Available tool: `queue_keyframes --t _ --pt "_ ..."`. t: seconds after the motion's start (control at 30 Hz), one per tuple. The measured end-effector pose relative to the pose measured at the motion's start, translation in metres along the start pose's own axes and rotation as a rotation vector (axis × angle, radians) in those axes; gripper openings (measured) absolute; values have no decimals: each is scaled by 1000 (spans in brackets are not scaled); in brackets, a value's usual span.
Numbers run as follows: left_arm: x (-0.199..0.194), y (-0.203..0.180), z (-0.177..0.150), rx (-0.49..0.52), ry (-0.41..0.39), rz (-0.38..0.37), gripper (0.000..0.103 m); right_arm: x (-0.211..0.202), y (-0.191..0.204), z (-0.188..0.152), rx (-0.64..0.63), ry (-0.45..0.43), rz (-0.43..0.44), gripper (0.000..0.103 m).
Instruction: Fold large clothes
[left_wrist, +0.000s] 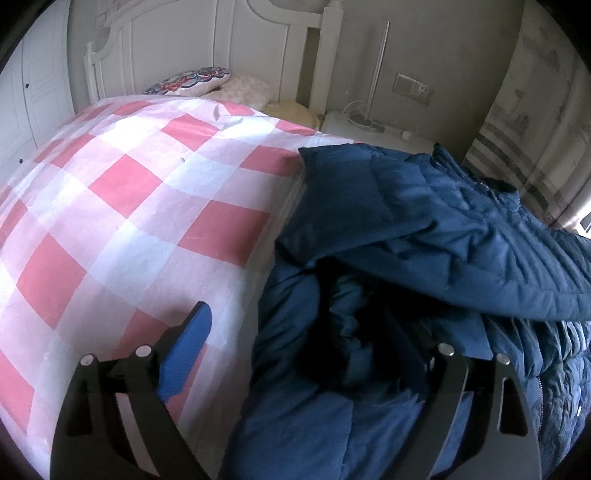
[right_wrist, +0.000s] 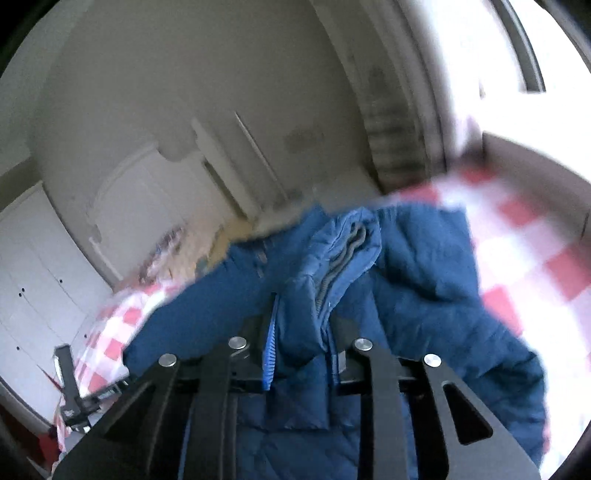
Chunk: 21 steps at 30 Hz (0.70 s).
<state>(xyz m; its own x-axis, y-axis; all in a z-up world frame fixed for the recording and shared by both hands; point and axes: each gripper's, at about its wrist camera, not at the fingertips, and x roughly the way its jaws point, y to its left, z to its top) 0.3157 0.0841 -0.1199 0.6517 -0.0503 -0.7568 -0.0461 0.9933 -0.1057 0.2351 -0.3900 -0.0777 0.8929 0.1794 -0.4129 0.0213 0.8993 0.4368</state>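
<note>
Left wrist view. A bed covered by a pink-and-white checked sheet (left_wrist: 122, 206) is seen, with a white headboard (left_wrist: 207, 48) behind it and a patterned pillow (left_wrist: 188, 79) laid at the head. A dark blue padded jacket (left_wrist: 424, 236) is heaped on the right part of the sheet, one panel folded over the rest and a zip visible at the lower right. The left gripper (left_wrist: 306, 354) is held over the jacket's near edge with its fingers spread wide: the blue-padded finger (left_wrist: 188, 354) is seen above bare sheet, the other is largely lost in dark folds of the jacket. Nothing is seen pinched between them. A white bedside cabinet (left_wrist: 354, 125) with a cable on top, a wall socket plate (left_wrist: 413, 88) and a striped curtain (left_wrist: 517, 155) are noted beyond.

Right wrist view, blurred. The same jacket (right_wrist: 424, 266) is seen on the checked sheet (right_wrist: 524, 266). The right gripper (right_wrist: 303, 332) is closed on a bunched fold of the jacket, with a grey zip running up the pinched fabric. White wardrobe doors (right_wrist: 33, 280) are seen at left, and the other gripper's black frame (right_wrist: 70, 384) at lower left.
</note>
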Motion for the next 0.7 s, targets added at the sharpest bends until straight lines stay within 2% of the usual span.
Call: queue_keyframes --t 0.07,0.17,0.2,0.23,0.3,0.4,0.47,0.57,0.6,0.63,0.7 --pt "0 1 0 -3 2 -1 91 -1 -5 1 10 12 -20 23" --pt "0 1 0 -6 2 -4 91 35 -25 -14 24 210 -125 26" --pt "0 2 0 -6 1 -4 91 40 -32 -21 44 241 -139 28" --pt "0 2 0 -6 1 -4 91 39 -39 -23 84 226 -110 29" --pt "0 1 -1 -5 2 -4 91 29 -44 -19 129 202 -127 31" --pt "0 1 -1 -4 1 -2 91 -2 -36 -5 117 49 -211 32" --pt "0 1 -1 -5 0 -2 91 -9 -17 5 29 -6 -211 32" --pt "0 1 -1 -6 0 0 91 11 17 8 -146 48 -201 33" --pt "0 1 -1 -6 1 -2 91 23 23 6 -194 81 -195 41" --pt "0 1 -1 -7 2 -1 92 41 28 -1 -253 142 -211 64" --pt "0 1 -1 -7 5 -1 92 74 27 -21 -327 251 -278 89"
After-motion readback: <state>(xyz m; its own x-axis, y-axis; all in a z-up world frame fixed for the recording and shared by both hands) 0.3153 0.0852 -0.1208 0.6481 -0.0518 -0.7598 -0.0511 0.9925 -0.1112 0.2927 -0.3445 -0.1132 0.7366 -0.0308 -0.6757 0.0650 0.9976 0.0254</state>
